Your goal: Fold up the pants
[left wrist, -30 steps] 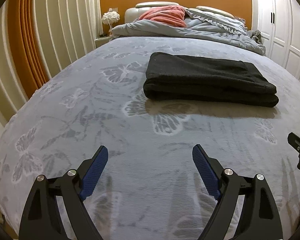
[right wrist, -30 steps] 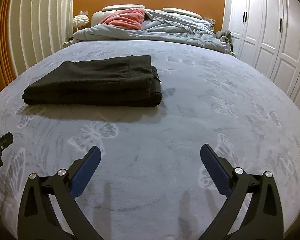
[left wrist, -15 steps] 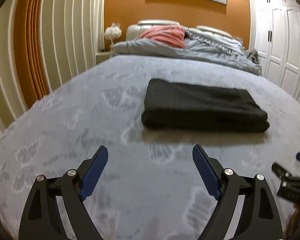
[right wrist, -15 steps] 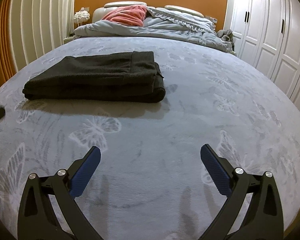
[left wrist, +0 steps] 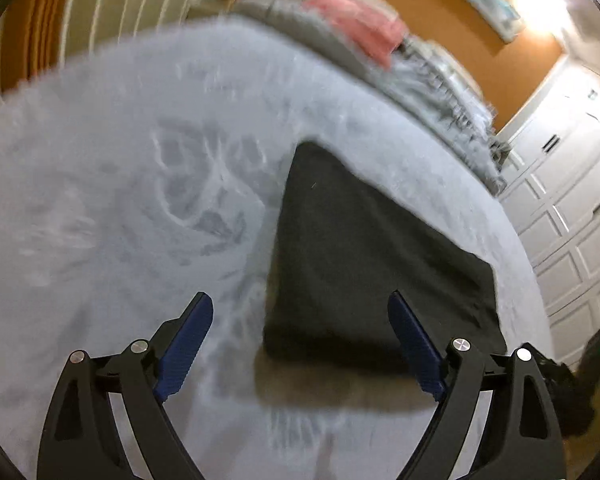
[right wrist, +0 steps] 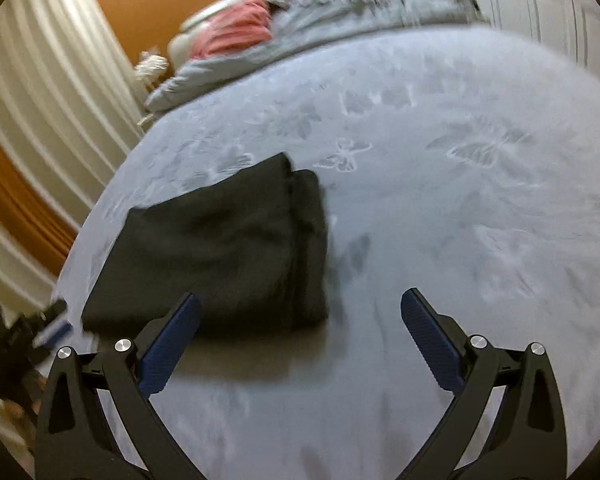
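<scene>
Pants: the black pants (left wrist: 372,264) lie folded into a thick rectangular stack on the bed, flat, with layered edges showing on one side in the right wrist view (right wrist: 236,248).
Where the pants lie: out on the open middle of the bed cover (left wrist: 112,240), well short of the bedding at the head end; a shadow falls on the cover along their near edge.
Left hand-held gripper: the left hand-held gripper (left wrist: 300,338) is released, its blue pads spread wide with nothing between them; it hangs above the cover just in front of the near left corner of the pants, not touching them.
Right hand-held gripper: the right hand-held gripper (right wrist: 300,338) is likewise released and empty, pads wide apart; its left pad overlaps the near right corner of the pants in the picture, though contact cannot be told through the blur.
Bed cover: grey, plush, with a pale butterfly pattern (right wrist: 476,152).
Head of the bed: a rumpled grey duvet (left wrist: 432,76) with a pink cloth (left wrist: 360,32) lying on top of it.
Room: orange wall (right wrist: 140,0), pale pleated curtains (right wrist: 48,68) on one side, white panelled wardrobe doors (left wrist: 572,200) on the other.
Containers: the wardrobe doors are closed, so their contents are hidden.
Picture quality: both views are tilted and smeared.
</scene>
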A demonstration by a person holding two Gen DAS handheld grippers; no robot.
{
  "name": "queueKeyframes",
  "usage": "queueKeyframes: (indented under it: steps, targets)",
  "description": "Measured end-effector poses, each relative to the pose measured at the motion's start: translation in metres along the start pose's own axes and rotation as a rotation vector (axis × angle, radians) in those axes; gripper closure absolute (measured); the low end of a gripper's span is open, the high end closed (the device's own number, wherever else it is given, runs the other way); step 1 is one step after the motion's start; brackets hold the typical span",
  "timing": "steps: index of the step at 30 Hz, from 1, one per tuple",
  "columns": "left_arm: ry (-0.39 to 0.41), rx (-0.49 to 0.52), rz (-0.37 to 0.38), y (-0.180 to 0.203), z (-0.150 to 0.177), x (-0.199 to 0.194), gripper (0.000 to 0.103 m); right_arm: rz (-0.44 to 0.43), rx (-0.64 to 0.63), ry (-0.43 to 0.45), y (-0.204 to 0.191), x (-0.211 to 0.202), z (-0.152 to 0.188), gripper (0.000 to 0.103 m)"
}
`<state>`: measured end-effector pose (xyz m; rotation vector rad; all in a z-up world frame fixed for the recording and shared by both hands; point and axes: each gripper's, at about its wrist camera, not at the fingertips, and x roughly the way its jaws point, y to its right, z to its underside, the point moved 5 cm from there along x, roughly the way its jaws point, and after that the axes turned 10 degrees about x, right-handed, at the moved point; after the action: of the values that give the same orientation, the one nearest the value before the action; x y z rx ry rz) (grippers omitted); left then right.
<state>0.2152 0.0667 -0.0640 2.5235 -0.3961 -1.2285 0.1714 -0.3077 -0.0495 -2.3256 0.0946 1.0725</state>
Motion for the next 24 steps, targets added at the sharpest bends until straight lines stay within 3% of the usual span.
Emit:
queueKeyframes:
  steps: [2, 3, 4, 5, 6, 7, 9, 10, 11, 12, 13, 15, 18, 19, 21, 24]
  targets:
    - [-0.083, -0.007, 0.016, 0.001, -0.001, 0.033, 0.046, 0.041, 0.004, -0.074, 0.002, 0.037, -0.005, 0.010]
    - [-0.066, 0.023, -0.001, 0.006, -0.003, 0.036, 0.057, 0.019, -0.005, -0.109, -0.001, 0.050, -0.002, 0.044]
    - [-0.067, 0.067, 0.018, 0.017, -0.005, 0.037, 0.084, -0.028, -0.021, -0.137, -0.007, 0.058, 0.001, 0.066]
    - [-0.067, 0.092, -0.015, 0.025, -0.009, 0.031, 0.087, -0.072, -0.038, -0.144, -0.018, 0.056, 0.002, 0.072]
    - [-0.048, 0.117, -0.020, 0.032, -0.013, 0.022, 0.088, -0.050, -0.077, -0.097, -0.027, 0.042, -0.004, 0.080]
    - [-0.040, 0.139, -0.020, 0.038, -0.014, 0.015, 0.090, -0.078, -0.098, -0.070, -0.035, 0.027, -0.007, 0.081]
    - [-0.059, 0.150, -0.018, 0.039, -0.009, 0.009, 0.090, -0.112, -0.104, -0.054, -0.034, 0.012, -0.005, 0.080]
    - [-0.111, 0.144, -0.036, 0.034, 0.001, 0.020, 0.087, -0.079, -0.121, -0.054, -0.028, 0.016, 0.000, 0.073]
    - [-0.134, 0.160, -0.064, 0.030, 0.009, 0.028, 0.077, 0.000, -0.162, -0.091, -0.018, 0.032, 0.012, 0.065]
    - [-0.103, 0.185, -0.093, 0.028, 0.012, 0.027, 0.070, 0.031, -0.181, -0.102, -0.009, 0.041, 0.021, 0.049]
    - [-0.062, 0.210, -0.142, 0.029, 0.013, 0.020, 0.056, 0.009, -0.153, -0.024, -0.001, 0.030, 0.022, 0.037]
    - [-0.006, 0.234, -0.211, 0.034, 0.017, -0.003, 0.057, 0.025, -0.116, -0.017, 0.003, 0.011, 0.022, 0.037]
    - [0.060, 0.286, -0.237, 0.046, 0.037, -0.040, 0.052, 0.051, -0.166, 0.104, -0.006, -0.043, 0.039, 0.036]
    - [0.080, 0.303, -0.256, 0.048, 0.047, -0.049, 0.044, 0.061, -0.210, 0.144, -0.013, -0.058, 0.054, 0.030]
    - [0.149, 0.336, -0.295, 0.054, 0.073, -0.069, 0.039, 0.072, -0.237, 0.168, -0.018, -0.071, 0.086, 0.020]
    - [0.179, 0.357, -0.325, 0.054, 0.103, -0.072, 0.032, 0.089, -0.274, 0.210, -0.027, -0.073, 0.134, 0.016]
